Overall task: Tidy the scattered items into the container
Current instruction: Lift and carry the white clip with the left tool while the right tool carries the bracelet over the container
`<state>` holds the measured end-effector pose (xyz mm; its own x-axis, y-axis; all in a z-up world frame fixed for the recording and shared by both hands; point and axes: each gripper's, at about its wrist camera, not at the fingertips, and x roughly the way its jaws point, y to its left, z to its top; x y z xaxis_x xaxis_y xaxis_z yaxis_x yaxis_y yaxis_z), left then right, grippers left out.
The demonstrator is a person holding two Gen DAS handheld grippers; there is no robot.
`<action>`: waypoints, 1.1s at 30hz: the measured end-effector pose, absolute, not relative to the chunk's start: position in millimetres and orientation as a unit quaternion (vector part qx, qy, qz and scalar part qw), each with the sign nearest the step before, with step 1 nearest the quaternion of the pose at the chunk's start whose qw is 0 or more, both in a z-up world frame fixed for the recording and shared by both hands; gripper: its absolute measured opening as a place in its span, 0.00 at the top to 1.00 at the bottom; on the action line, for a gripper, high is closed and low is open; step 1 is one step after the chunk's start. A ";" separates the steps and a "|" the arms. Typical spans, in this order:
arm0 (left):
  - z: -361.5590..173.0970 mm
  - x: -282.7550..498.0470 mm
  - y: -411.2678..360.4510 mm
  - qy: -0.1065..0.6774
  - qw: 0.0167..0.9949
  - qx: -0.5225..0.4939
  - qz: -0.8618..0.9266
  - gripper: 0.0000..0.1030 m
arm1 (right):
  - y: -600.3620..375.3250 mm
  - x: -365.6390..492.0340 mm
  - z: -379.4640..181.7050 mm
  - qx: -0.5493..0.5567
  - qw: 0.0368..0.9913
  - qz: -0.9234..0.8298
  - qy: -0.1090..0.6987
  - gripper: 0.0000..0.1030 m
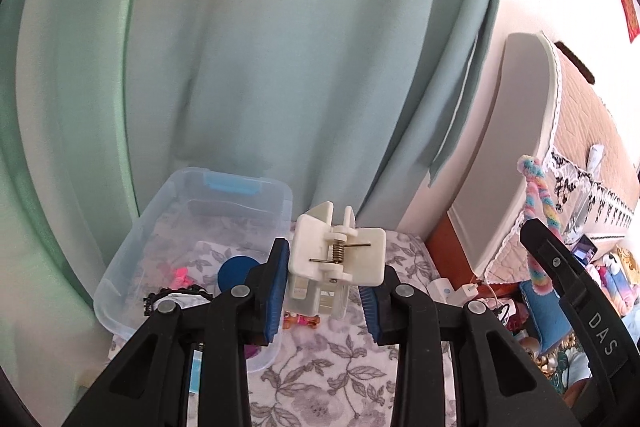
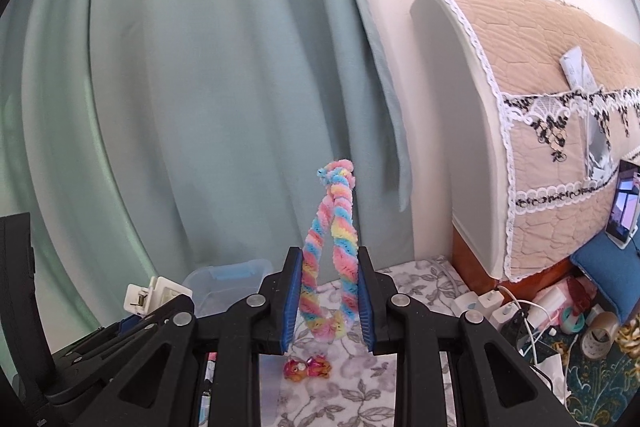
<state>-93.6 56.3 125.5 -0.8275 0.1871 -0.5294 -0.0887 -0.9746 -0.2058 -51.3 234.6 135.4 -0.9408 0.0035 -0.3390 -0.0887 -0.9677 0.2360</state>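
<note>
Above the floral surface, the left gripper (image 1: 325,289) pinches a white clip (image 1: 338,255) beside the clear container (image 1: 120,267); the right gripper's (image 2: 329,307) fingers clamp a rainbow fuzzy loop (image 2: 332,251).

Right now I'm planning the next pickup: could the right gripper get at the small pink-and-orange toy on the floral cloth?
Probably not yet: the right gripper is shut on the rainbow twisted chenille loop, though the toy lies uncovered below.
</note>
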 end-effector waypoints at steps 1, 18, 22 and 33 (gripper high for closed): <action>125.5 -93.3 52.0 -0.090 0.070 -0.284 0.952 0.67 | 231.1 -52.0 135.4 -0.172 0.021 0.977 0.122 0.73; 106.1 -102.7 -14.7 -0.141 0.025 -0.290 0.946 0.67 | 164.9 -76.5 121.5 -0.203 -0.027 0.976 0.074 0.73; 95.5 -107.0 -31.4 -0.153 0.014 -0.298 0.942 0.67 | 150.9 -87.8 113.7 -0.217 -0.040 0.973 0.062 0.73; 62.8 -124.9 -69.3 -0.180 -0.014 -0.325 0.928 0.67 | 115.8 -113.7 80.7 -0.262 -0.083 0.960 0.047 0.73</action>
<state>-124.9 -69.3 62.8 -0.7878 0.0918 -0.6091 0.1425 -0.9349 -0.3252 -113.7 115.8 80.7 -0.8489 -0.1833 -0.4958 0.1339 -0.9819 0.1338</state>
